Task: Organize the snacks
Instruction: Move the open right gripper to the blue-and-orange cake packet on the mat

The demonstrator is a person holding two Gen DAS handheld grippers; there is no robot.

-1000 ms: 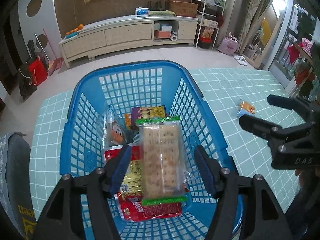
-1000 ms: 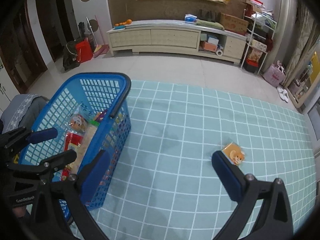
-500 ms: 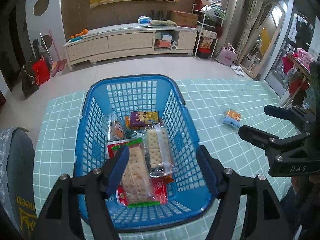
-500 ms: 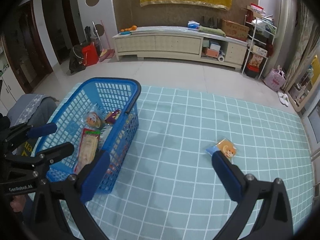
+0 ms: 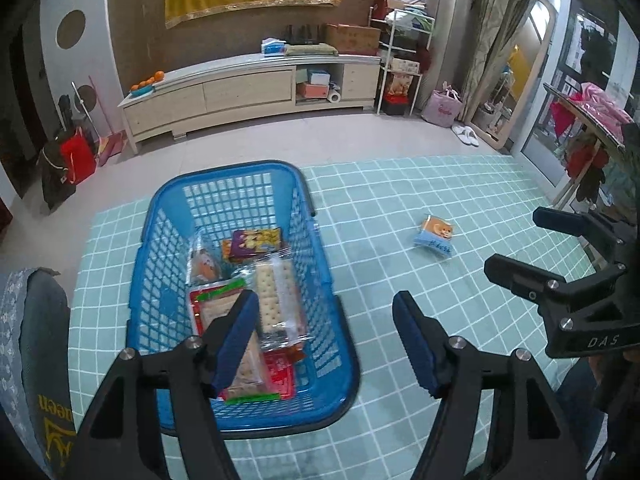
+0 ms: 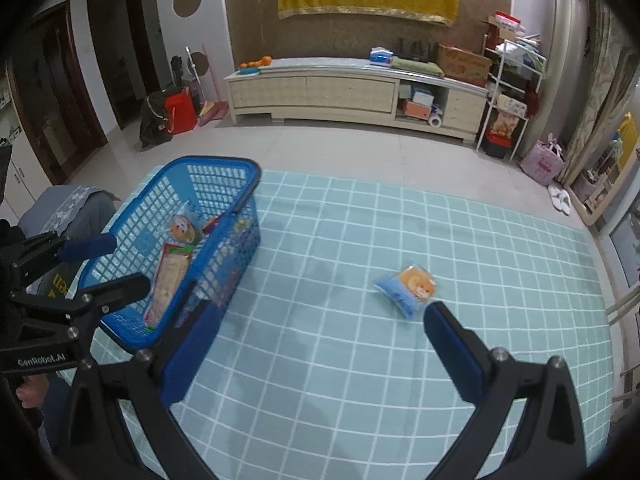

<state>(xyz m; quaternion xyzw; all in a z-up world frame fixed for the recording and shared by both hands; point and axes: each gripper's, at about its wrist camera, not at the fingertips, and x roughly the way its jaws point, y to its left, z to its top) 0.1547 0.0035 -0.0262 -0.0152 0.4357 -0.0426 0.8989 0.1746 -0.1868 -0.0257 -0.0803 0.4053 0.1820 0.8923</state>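
A blue plastic basket (image 5: 164,216) (image 6: 160,188) stands on the teal checked mat and holds several snack packs, among them two clear cracker packs (image 5: 276,296) and a purple pack (image 5: 252,242). My left gripper (image 5: 324,336) hangs open and empty above the basket's right rim. One small blue-and-orange snack pack (image 5: 436,236) (image 6: 412,286) lies alone on the mat to the right. My right gripper (image 6: 320,344) is open and empty above the mat, its right finger just in front of that pack.
The teal mat (image 6: 340,240) spreads wide between basket and loose pack. A grey cushioned seat (image 5: 28,320) sits left of the basket. A long low cabinet (image 6: 320,92), a metal shelf rack (image 6: 508,100) and bags line the far wall.
The cracker pack that was between my left gripper's fingers now lies in the basket. Both grippers have lifted and pulled back, so basket and mat look smaller and farther.
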